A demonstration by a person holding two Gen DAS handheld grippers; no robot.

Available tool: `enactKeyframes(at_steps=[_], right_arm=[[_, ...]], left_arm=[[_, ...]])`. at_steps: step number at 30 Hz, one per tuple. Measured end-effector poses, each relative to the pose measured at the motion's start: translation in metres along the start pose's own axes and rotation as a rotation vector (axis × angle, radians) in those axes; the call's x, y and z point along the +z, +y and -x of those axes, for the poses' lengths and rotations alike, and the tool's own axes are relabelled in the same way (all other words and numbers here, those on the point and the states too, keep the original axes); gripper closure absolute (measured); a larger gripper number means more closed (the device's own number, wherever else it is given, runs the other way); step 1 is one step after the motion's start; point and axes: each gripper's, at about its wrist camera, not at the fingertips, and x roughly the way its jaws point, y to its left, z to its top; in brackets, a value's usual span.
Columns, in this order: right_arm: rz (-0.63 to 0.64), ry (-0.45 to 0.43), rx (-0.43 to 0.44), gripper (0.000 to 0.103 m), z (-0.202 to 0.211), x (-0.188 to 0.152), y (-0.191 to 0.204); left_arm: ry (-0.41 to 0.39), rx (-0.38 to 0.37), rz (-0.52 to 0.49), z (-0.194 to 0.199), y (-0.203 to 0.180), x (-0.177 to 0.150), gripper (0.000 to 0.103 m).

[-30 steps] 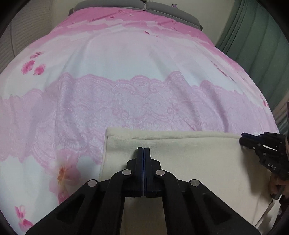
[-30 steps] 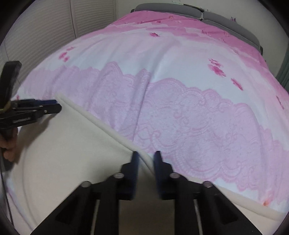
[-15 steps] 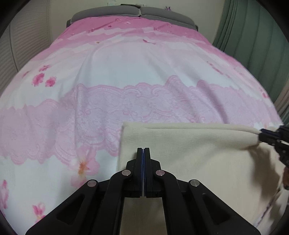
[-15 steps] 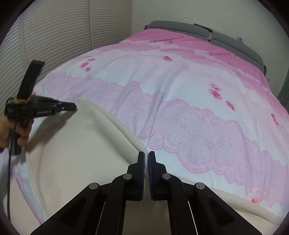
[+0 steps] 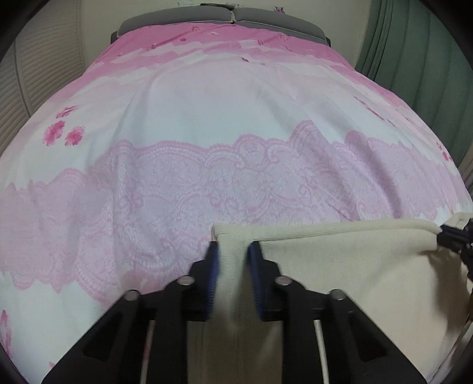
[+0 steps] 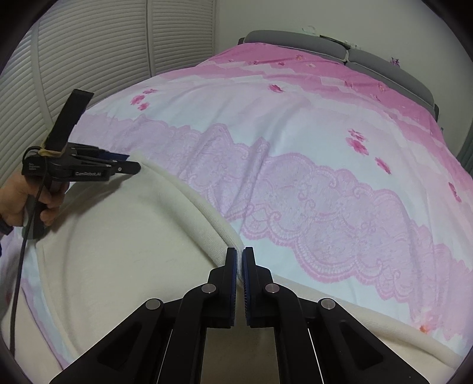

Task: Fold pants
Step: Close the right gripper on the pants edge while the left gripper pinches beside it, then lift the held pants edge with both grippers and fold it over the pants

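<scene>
Through my left wrist camera, my left gripper [image 5: 233, 251] points down at a bed, its jaws having just been opening to a narrow gap. A strip of the cream pants [image 5: 340, 265] lies between the blue pads [image 5: 213, 265], and I cannot tell whether the pads still press it. The folded top edge of the pants runs just ahead of the fingertips and off to their right, where the tips of my right gripper [image 5: 453, 239] meet its far corner. Beyond the fingers spreads a pink and white floral bedspread [image 5: 236, 133], with a grey headboard [image 5: 230, 17] far ahead and a green curtain [image 5: 414, 44] to the far right. Through my right wrist camera, my right gripper [image 6: 239, 257] has its jaws nearly closed, pinching the rolled cream edge of the pants [image 6: 118, 251] at the fingertips. The fabric spreads left of and below the fingers. Far to the left, a hand [image 6: 20, 198] holds my left gripper [image 6: 130, 165] against the same edge. White slatted doors [image 6: 103, 44] stand behind it.
</scene>
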Motion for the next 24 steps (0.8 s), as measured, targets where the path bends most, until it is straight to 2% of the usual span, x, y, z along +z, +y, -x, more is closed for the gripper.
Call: enactKeyframes(at_steps=[2, 8, 12, 18, 24], right_arm=[[-0.009, -0.002, 0.005, 0.098, -0.001, -0.002, 0.000], [-0.022, -0.029, 0.021, 0.098, 0.015, -0.004, 0.000], [-0.009, -0.066, 0.024, 0.098, 0.046, -0.007, 0.011], [0.018, -0.116, 0.034, 0.098, 0.109, -0.028, 0.037], [0.099, -0.147, 0.012, 0.098, 0.178, -0.086, 0.084]], left_arm=[[-0.007, 0.016, -0.012, 0.005, -0.002, -0.002, 0.093], [-0.099, 0.015, 0.013, 0.058, -0.005, -0.011, 0.094], [-0.166, 0.021, 0.035, 0.106, -0.012, -0.028, 0.094], [-0.266, 0.020, 0.081, 0.187, -0.030, -0.088, 0.094], [-0.320, 0.007, 0.131, 0.257, -0.057, -0.186, 0.094]])
